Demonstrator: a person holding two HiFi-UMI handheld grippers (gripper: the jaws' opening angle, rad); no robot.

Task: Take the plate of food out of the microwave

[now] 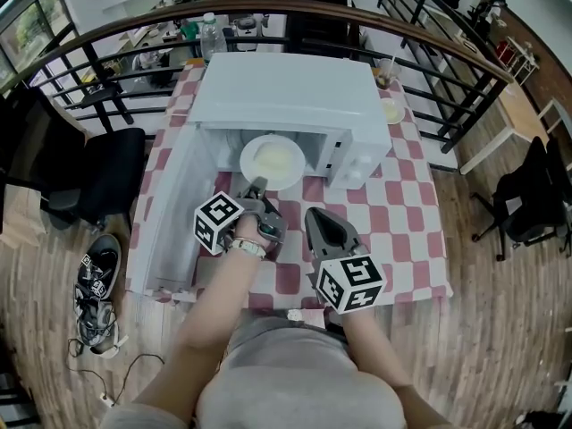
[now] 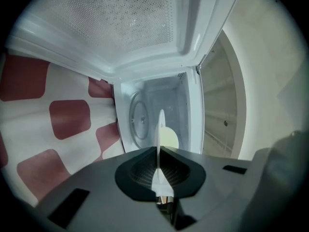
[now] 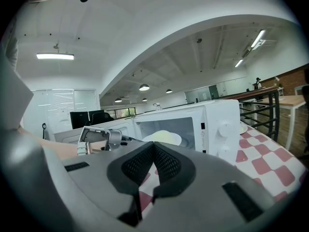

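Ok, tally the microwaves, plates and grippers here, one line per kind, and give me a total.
Microwaves: 1, the microwave, door open.
Plates: 2, the plate of food clamped in the left gripper, and a small plate right of the microwave.
Grippers: 2, the left one and the right gripper, shut and empty.
Total: 5.

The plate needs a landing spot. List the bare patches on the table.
Bare checked cloth lies in front of the microwave, right of the right tool. The open door fills the left; a cup and dish crowd the far right corner.
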